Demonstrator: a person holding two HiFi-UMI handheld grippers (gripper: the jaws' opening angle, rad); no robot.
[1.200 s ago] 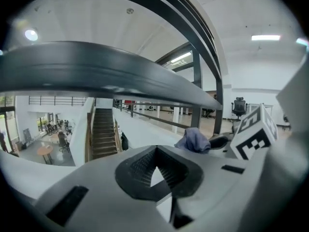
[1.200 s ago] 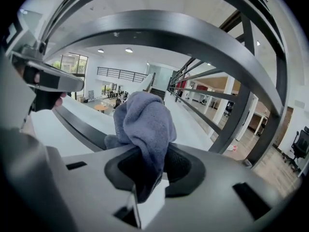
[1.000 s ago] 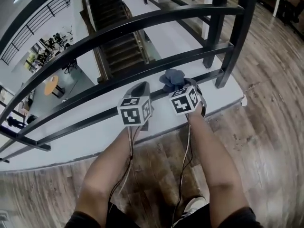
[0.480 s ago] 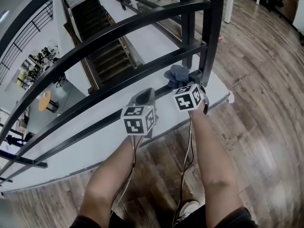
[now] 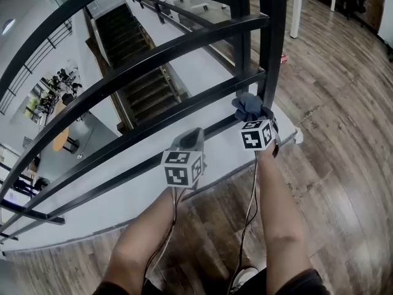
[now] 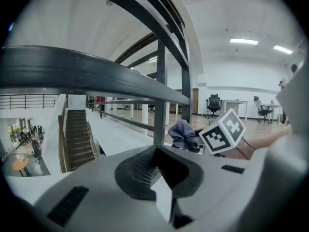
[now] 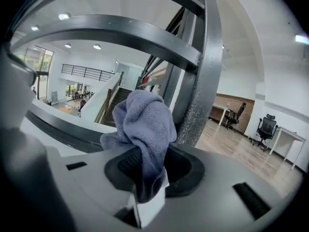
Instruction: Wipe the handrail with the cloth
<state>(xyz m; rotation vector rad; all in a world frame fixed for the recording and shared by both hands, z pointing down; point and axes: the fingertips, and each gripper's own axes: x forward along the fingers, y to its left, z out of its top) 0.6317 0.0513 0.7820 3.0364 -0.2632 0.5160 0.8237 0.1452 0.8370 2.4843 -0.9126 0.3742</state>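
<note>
Right gripper [image 7: 147, 197]: jaws clamped on a fold of the blue-grey cloth [image 7: 145, 124], w/ the rest bunched up ahead of the claw. In the head view the cloth [image 5: 247, 107] sits at approx 11 o'clock of that gripper's marker cube [image 5: 258, 134], low on the black handrail [image 7: 120, 35] and right at the foot of the vertical post [image 5: 270, 42]. From the right gripper view the cloth looks pressed against the post at its 3 o'clock side, tho contact is hard to confirm.

Left gripper [image 6: 161, 187]: jaws together, nothing btw them. It is at approx 8 o'clock of the right gripper in the head view, tips near the bottom rail, not touching the cloth. Its own camera has a thick rail crossing at 10 o'clock, w/ the cloth and the other gripper's cube at 3 o'clock of the frame centre.

Both forearms reach in from 6 o'clock. Beyond the rails, a staircase [image 5: 138, 85] drops away at 11 o'clock; wood floor [image 5: 344, 134] on the 3 o'clock side.
</note>
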